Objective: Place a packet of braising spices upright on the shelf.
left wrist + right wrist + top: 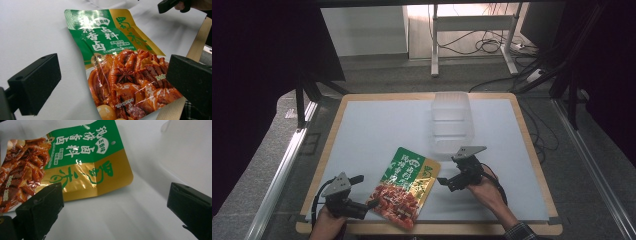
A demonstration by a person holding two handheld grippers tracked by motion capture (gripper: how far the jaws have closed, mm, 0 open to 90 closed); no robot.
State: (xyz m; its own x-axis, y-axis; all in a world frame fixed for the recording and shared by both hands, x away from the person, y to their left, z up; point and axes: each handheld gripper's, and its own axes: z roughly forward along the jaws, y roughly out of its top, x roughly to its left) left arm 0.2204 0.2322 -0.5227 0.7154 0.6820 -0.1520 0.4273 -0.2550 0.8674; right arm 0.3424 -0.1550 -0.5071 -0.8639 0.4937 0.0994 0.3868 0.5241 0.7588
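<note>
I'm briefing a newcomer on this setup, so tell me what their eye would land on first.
The glossy green, gold and red food pouch stands out most, lying flat near the front edge of the white table mat. Either side of it sits an open hand-held gripper: the left hand-held gripper close by the pouch's lower left, the right hand-held gripper just off its right edge. Behind them stands a clear plastic container.

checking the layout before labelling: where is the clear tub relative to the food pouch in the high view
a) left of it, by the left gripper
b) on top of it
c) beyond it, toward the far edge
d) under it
c: in the high view the tub stands on the mat beyond the pouch, nearer the far edge, with the pouch flat between the left gripper and right gripper.
</note>
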